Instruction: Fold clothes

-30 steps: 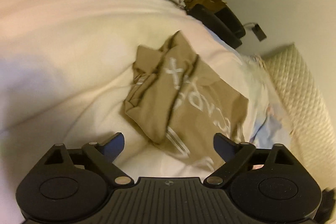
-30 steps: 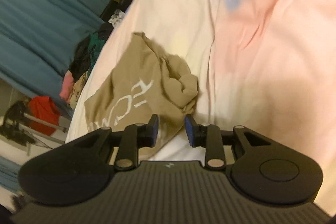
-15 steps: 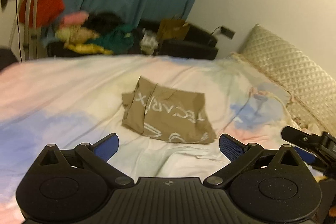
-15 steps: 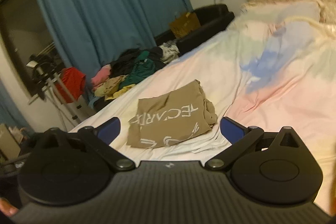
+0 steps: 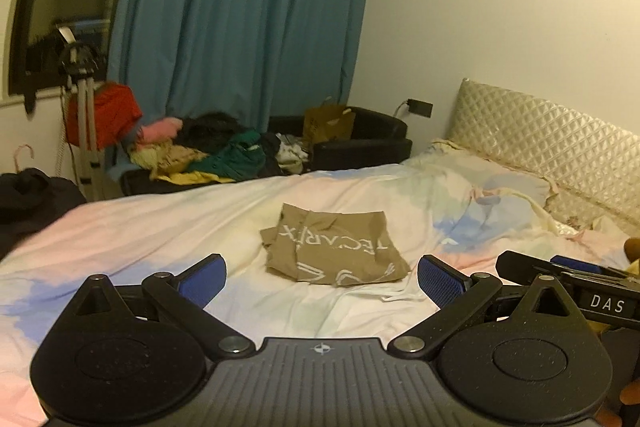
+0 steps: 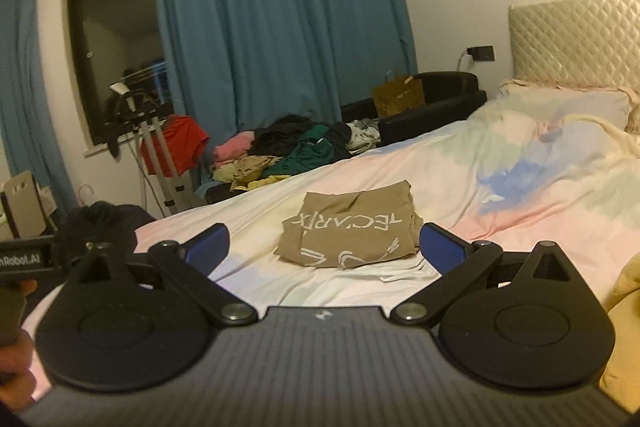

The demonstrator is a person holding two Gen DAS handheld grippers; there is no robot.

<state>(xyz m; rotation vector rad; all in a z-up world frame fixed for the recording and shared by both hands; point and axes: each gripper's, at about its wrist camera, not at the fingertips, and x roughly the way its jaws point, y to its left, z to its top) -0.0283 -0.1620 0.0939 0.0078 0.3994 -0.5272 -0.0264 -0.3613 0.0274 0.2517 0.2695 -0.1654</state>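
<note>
Your left gripper (image 5: 322, 281) is fully released: both blue pads stand wide apart, nothing between them, nothing touched. Your right gripper (image 6: 324, 247) is the same, jaws spread wide and empty. In the left wrist view you see also a part of the right gripper at the right edge, just beside the left one, w/ a label "DAS" on it.

The task item, a tan garment (image 5: 334, 251) w/ white letters, lies folded in a rough rectangle on the bed (image 5: 160, 227), about in the middle of the cover and well apart from both grippers. The letters face away from you, so they read upside down. One side of the fold looks thicker and a bit bunched; the edges are not perfectly straight. In the right wrist view the tan garment (image 6: 352, 231) sits between the two pads in the picture but further away, not near them.

Bed cover is pastel: pink, blue, pale yellow. At the right is a quilted headboard (image 5: 552, 143). Behind the bed: a pile of clothes (image 5: 212, 151) in mixed colours, a black sofa (image 5: 360, 143) w/ a brown paper bag (image 5: 328, 121) on it, a teal curtain (image 5: 248, 15), a dark window and a tripod (image 5: 82, 107) w/ something red next to it.
</note>
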